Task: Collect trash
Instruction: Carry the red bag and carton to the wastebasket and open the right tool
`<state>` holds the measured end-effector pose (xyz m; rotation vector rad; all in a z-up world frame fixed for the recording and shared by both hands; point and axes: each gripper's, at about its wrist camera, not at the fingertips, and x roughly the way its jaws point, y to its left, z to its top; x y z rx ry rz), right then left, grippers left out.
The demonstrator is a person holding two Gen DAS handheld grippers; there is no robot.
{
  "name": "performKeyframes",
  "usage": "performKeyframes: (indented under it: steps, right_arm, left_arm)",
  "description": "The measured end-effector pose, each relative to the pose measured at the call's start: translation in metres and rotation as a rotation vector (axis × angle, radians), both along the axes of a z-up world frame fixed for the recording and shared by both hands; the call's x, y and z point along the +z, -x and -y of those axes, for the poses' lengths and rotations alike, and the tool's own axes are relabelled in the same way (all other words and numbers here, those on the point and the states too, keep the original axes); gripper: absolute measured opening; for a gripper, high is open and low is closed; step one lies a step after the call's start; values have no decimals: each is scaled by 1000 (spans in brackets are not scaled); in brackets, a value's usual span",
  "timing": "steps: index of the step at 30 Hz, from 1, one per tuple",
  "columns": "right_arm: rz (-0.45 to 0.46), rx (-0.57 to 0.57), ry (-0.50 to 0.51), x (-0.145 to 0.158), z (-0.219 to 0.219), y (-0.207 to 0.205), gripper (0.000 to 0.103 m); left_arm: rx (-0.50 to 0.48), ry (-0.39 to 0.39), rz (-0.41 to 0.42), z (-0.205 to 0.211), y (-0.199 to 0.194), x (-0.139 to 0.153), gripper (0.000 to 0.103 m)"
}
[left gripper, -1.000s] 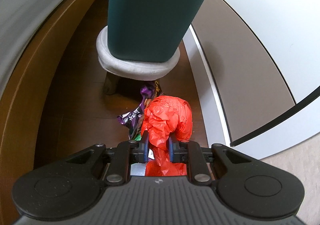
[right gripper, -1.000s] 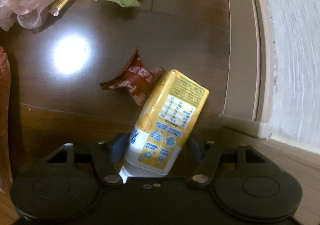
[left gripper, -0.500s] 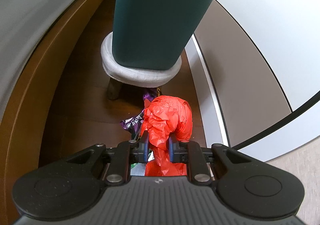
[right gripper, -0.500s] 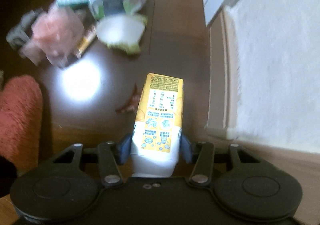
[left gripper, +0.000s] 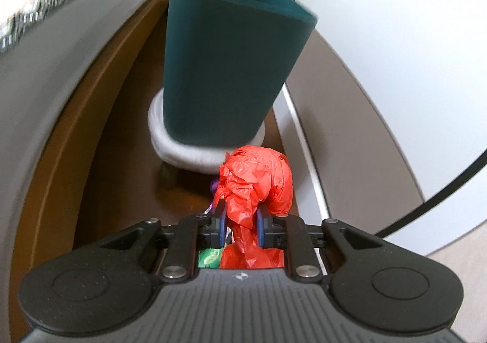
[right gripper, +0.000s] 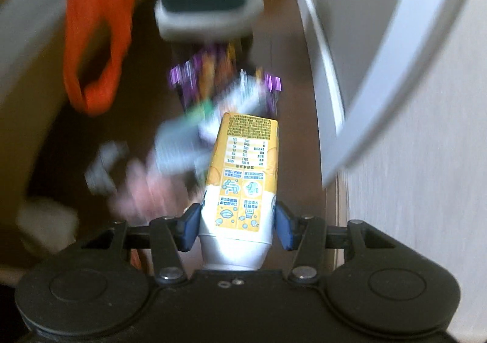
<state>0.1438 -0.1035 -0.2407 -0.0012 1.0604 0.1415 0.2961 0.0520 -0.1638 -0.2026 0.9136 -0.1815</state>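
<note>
My left gripper (left gripper: 241, 225) is shut on a crumpled red plastic bag (left gripper: 255, 178) and holds it in the air in front of a dark teal bin (left gripper: 225, 68) that stands on a round grey stool (left gripper: 197, 154). The bag also shows in the right wrist view (right gripper: 97, 26), hanging at the upper left. My right gripper (right gripper: 236, 228) is shut on a yellow and white carton (right gripper: 243, 181), held above the dark wood floor. Beyond the carton lies a blurred pile of trash with purple wrappers (right gripper: 222, 84).
A brown wooden bed frame (left gripper: 76, 136) with a grey side runs along the left. A white and taupe cabinet (left gripper: 350, 117) runs along the right. The bin and stool also show in the right wrist view (right gripper: 207, 8). Pink and grey trash (right gripper: 134, 178) lies blurred on the floor.
My left gripper has risen with the red bag, so the bin's top rim now shows. My right gripper has closed on the carton, lifted it and swung toward the bin.
</note>
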Motion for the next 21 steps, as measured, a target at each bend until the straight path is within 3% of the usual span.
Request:
performKeyframes:
  steps: [8, 12, 18, 21]
  right_arm:
    - [311, -14, -55, 117, 2, -87, 50]
    - [412, -30, -67, 165, 2, -130, 50]
    - [500, -16, -28, 211, -4, -202, 50]
    - [524, -15, -22, 221, -10, -235, 50]
  left_arm:
    - [17, -14, 160, -9, -22, 81, 18]
    - [23, -41, 234, -11, -42, 119, 18]
    - [11, -63, 289, -8, -90, 161, 18]
    - [1, -90, 313, -3, -118, 175, 18]
